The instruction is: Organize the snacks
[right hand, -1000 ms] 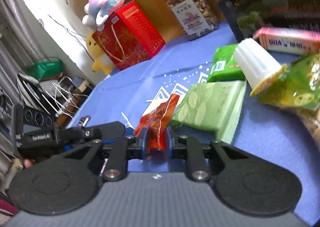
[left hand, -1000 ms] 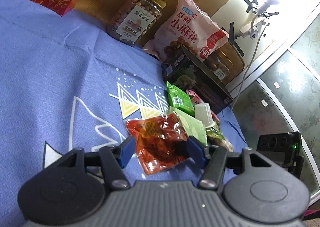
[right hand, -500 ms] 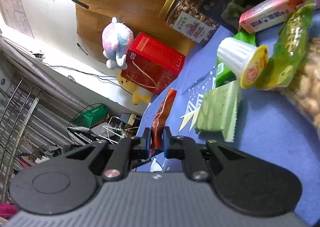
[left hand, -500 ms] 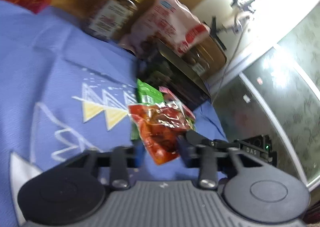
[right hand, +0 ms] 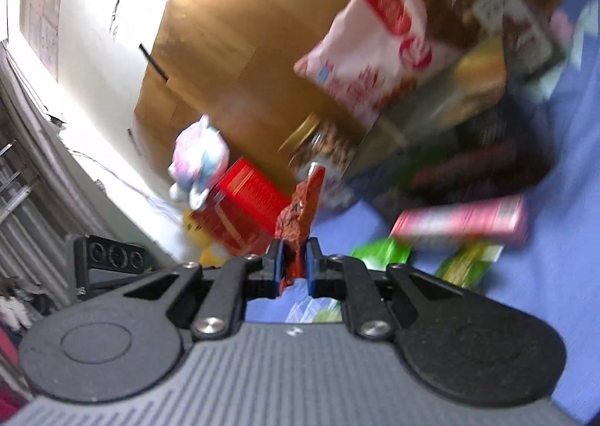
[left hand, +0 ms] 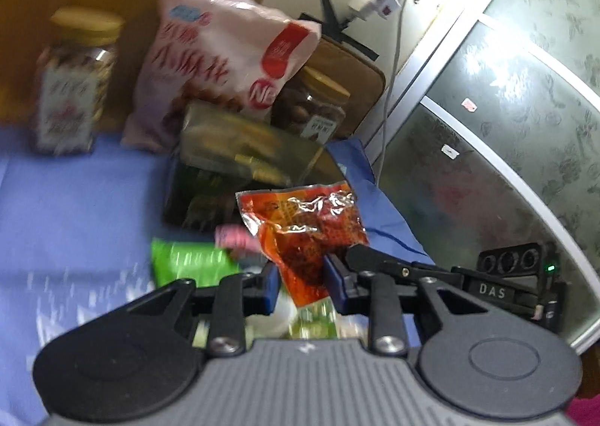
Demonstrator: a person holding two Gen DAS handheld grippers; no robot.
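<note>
My right gripper point(right hand: 293, 264) is shut on a red foil snack packet point(right hand: 300, 212) and holds it edge-on, lifted above the blue cloth. The same packet point(left hand: 303, 231) shows flat in the left wrist view, between the fingers of my left gripper point(left hand: 302, 281), which stands open around its lower end without pinching it. Beyond it is a dark open snack box point(left hand: 232, 178) with its lid raised. A green packet point(left hand: 187, 261) and a pink box point(right hand: 461, 223) lie on the cloth.
A pink-and-white snack bag point(left hand: 225, 51) leans behind the box, with nut jars on the left point(left hand: 75, 77) and right point(left hand: 315, 107). A red gift box point(right hand: 243, 208) and plush toy point(right hand: 198, 159) stand at the far left. A glass cabinet door point(left hand: 506, 144) is to the right.
The red packet has been lifted off the cloth by the right gripper and carried toward the dark box. Both views have swung up and toward the box.
</note>
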